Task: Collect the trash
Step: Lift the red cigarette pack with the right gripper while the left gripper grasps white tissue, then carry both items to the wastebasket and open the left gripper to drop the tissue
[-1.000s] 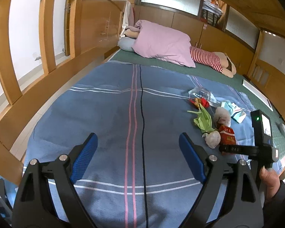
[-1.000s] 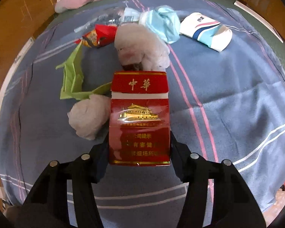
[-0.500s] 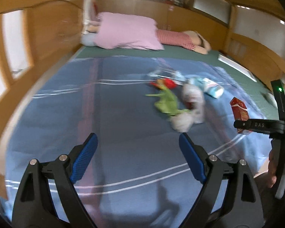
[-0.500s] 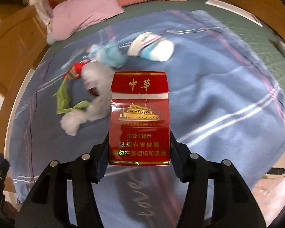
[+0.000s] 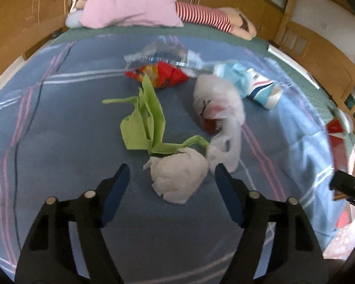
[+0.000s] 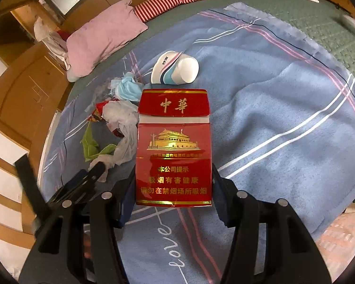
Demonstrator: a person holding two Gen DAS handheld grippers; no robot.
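Note:
On the blue blanket (image 5: 59, 142) lies a pile of trash: a crumpled white tissue (image 5: 177, 177), green folded paper (image 5: 146, 123), a white plastic bag (image 5: 222, 118), a red snack wrapper (image 5: 163, 75), a clear wrapper (image 5: 158, 52), a light blue mask (image 5: 234, 75) and a squashed white-and-blue cup (image 5: 262, 92). My left gripper (image 5: 171, 172) hangs low over the tissue. Its jaws are closing, with the tissue between the blue pads but not touched by them. My right gripper (image 6: 174, 182) is shut on a red cigarette pack (image 6: 174, 146), held upright above the blanket.
A pink pillow (image 5: 130, 4) and a striped doll (image 5: 206, 19) lie at the head of the bed. Wooden bed rails (image 6: 9, 146) run along the left side. A green mat (image 6: 319, 23) shows beyond the blanket. The left gripper's body (image 6: 82, 179) appears beside the pack.
My left gripper has swung across the blanket and down onto the trash pile, and its jaws have narrowed around the tissue. My right gripper has pulled back from the pile with the pack.

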